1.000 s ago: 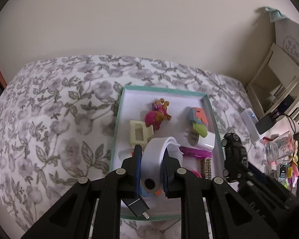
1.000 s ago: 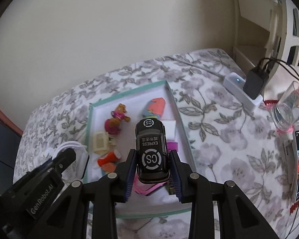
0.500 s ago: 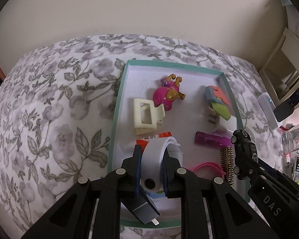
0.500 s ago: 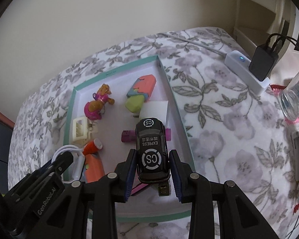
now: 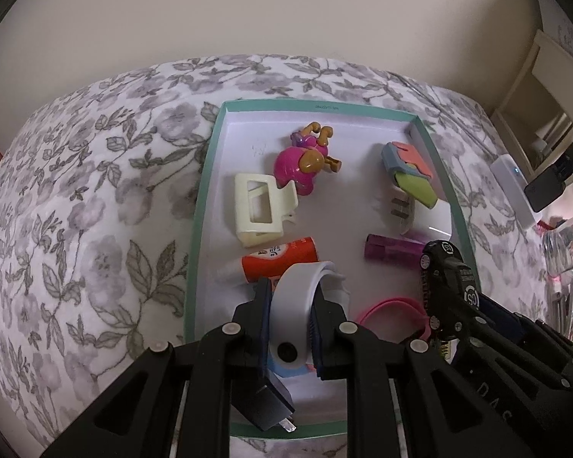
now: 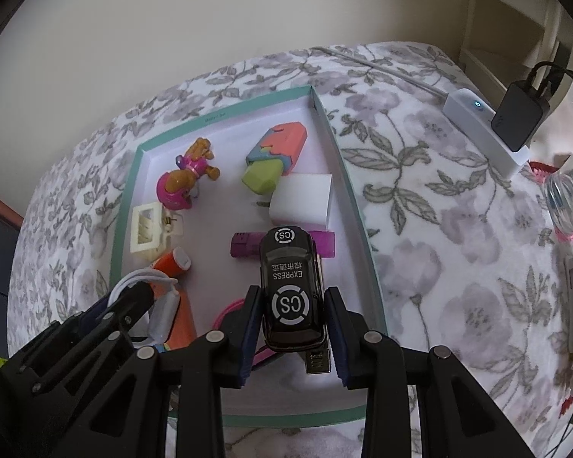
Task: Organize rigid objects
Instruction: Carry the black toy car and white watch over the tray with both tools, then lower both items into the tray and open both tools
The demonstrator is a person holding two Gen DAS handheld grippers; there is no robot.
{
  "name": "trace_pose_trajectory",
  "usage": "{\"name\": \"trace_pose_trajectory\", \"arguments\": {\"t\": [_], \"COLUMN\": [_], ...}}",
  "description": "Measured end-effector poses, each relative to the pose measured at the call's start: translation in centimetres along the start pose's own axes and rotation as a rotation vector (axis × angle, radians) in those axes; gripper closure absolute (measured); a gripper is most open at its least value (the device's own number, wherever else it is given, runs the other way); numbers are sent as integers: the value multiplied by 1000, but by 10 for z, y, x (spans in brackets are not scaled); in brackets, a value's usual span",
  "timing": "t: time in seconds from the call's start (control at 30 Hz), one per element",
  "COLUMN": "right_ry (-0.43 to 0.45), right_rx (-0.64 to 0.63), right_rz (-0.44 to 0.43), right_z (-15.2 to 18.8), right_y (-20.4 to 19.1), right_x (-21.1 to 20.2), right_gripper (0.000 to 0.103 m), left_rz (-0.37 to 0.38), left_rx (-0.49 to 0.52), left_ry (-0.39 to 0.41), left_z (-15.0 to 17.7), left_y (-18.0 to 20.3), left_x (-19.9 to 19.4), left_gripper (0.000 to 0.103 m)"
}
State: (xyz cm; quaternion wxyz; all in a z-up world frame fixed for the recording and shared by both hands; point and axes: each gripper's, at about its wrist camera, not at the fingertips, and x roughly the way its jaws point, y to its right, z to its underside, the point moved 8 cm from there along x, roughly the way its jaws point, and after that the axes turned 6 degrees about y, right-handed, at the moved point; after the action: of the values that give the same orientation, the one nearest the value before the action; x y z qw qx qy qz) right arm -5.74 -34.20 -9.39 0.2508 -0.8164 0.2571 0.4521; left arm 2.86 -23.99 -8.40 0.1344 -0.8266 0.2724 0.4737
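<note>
A green-rimmed white tray (image 5: 198,229) (image 6: 366,244) lies on the floral cloth. It holds a pink toy figure (image 5: 298,168), a cream hair clip (image 5: 258,210), an orange tube (image 5: 279,261), a purple tube (image 5: 391,252), a white plug (image 6: 301,198) and a colourful popsicle toy (image 6: 275,152). My left gripper (image 5: 290,305) is shut on a white band (image 5: 294,301) low over the tray's near part. My right gripper (image 6: 290,305) is shut on a black toy car (image 6: 290,286) over the tray's near right part; the car also shows in the left wrist view (image 5: 445,274).
A pink ring (image 5: 393,309) and a dark plug (image 5: 265,404) lie in the tray's near end. A white power strip with a black charger (image 6: 492,129) and a clear glass (image 6: 569,198) stand to the right. A wall runs behind.
Both grippers have moved forward and lower over the tray with their loads; the tray's contents now look closer and larger.
</note>
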Motion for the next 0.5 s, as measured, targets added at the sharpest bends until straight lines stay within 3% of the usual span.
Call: {"name": "trace_pose_trajectory", "arguments": {"t": [0.27,0.37,0.4,0.5], "right_ry": [-32,-34,-34,-33], "right_rx": [-21,-29,-36,-40], "right_rz": [16,21,24,26], "right_z": [7,7,8,7], "right_y": [-1,-2,-2,-3], "right_x": [9,10,10,9], "right_gripper": [67,67,65,60], "left_rz": [9,11,12,8], "left_rx": [-14,-25,-28,-45], "left_ry": [-12,-17,-19,-17], "left_z": [1,1,1,0], "left_y": [-2,-4,-4,-7], "left_x": [2,3,3,2], "left_gripper": [83,68,57,54]}}
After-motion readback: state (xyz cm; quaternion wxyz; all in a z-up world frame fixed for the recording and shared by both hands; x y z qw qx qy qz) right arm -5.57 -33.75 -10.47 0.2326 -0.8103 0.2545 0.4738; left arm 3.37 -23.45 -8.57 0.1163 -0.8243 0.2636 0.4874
